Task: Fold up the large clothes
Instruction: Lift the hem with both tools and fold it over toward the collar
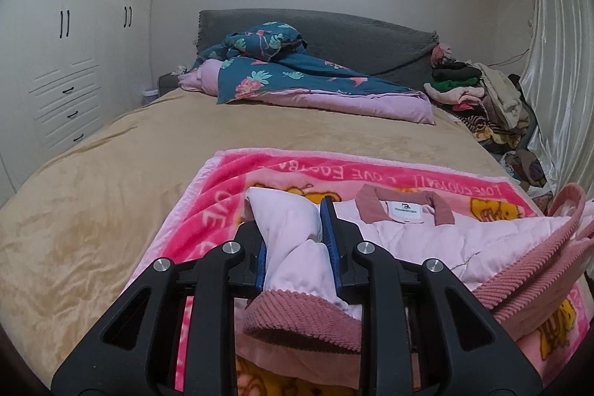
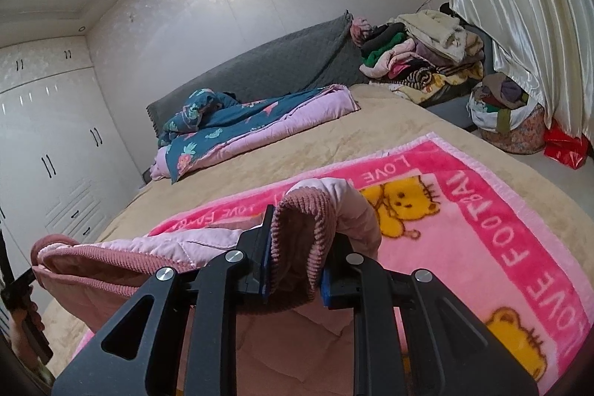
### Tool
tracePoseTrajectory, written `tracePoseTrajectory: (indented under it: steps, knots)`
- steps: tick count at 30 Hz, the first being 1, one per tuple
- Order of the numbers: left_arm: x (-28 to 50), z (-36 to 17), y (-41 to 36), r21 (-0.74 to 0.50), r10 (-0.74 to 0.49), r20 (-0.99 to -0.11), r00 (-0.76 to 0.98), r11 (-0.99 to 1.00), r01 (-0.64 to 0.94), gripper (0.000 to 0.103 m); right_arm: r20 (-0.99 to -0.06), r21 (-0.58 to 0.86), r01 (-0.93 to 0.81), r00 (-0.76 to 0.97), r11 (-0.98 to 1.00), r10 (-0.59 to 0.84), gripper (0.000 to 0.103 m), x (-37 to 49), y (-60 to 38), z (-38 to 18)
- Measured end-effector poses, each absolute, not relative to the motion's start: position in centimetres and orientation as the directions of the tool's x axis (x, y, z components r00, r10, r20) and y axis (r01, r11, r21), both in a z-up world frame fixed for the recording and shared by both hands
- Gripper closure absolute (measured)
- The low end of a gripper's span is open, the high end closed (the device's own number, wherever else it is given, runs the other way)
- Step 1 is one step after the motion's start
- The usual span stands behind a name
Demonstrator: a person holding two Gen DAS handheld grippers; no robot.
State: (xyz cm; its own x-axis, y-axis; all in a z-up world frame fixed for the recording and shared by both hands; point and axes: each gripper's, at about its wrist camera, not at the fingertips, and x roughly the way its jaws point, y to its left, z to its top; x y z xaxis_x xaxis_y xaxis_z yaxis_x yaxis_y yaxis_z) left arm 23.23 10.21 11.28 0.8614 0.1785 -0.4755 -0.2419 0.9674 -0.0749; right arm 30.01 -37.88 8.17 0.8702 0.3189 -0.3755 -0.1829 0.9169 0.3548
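A pink quilted jacket point(image 1: 464, 240) with a dusty-rose corduroy collar and hem lies on a bright pink cartoon blanket point(image 1: 334, 169) on the bed. My left gripper point(image 1: 291, 229) is shut on a bunched corner of the jacket, pale lining up between the blue pads. My right gripper point(image 2: 297, 247) is shut on another corner of the jacket point(image 2: 148, 247), with the corduroy hem folded over between the fingers. Both corners are lifted off the blanket point(image 2: 501, 229). The jacket's lower part is hidden under the grippers.
The bed has a tan cover point(image 1: 111, 192). A teal and lilac quilt point(image 1: 297, 80) lies bunched by the grey headboard point(image 1: 352, 36). A pile of clothes point(image 2: 419, 51) sits at the bed's far right corner, bags point(image 2: 508, 121) on the floor by the curtain. White wardrobes point(image 1: 63, 43) stand left.
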Motion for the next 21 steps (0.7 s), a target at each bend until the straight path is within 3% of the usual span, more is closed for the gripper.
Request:
tracePoseTrajectory:
  steps: [10, 16, 17, 18, 19, 21]
  knots:
    - [24.7, 10.4, 10.7, -0.072, 0.180, -0.486, 0.855, 0.967, -0.245, 0.086, -0.392, 0.386, -0.186, 0.854, 0.904, 0.343, 0.081, 31.7, -37.7, 7.7]
    - [25.7, 9.3, 11.1, -0.078, 0.181, -0.503, 0.845, 0.964, -0.253, 0.086, -0.380, 0.457, -0.230, 0.823, 0.859, 0.422, 0.063, 32.3, -37.9, 7.9]
    - [25.9, 9.1, 11.1, -0.078, 0.180, -0.506, 0.844, 0.965, -0.252, 0.086, -0.367, 0.460, -0.245, 0.823, 0.854, 0.433, 0.048, 32.2, -37.8, 8.2]
    - [26.0, 9.0, 11.2, -0.080, 0.177, -0.507, 0.843, 0.965, -0.250, 0.086, -0.341, 0.457, -0.256, 0.834, 0.852, 0.434, 0.025, 31.6, -37.7, 8.5]
    - [26.1, 8.9, 11.3, -0.083, 0.173, -0.509, 0.843, 0.965, -0.248, 0.086, -0.299, 0.446, -0.264, 0.857, 0.855, 0.420, 0.017, 30.7, -37.7, 9.0]
    - [26.3, 8.8, 11.2, -0.084, 0.168, -0.512, 0.842, 0.966, -0.244, 0.086, -0.269, 0.414, -0.295, 0.864, 0.861, 0.425, 0.014, 29.7, -37.2, 9.5]
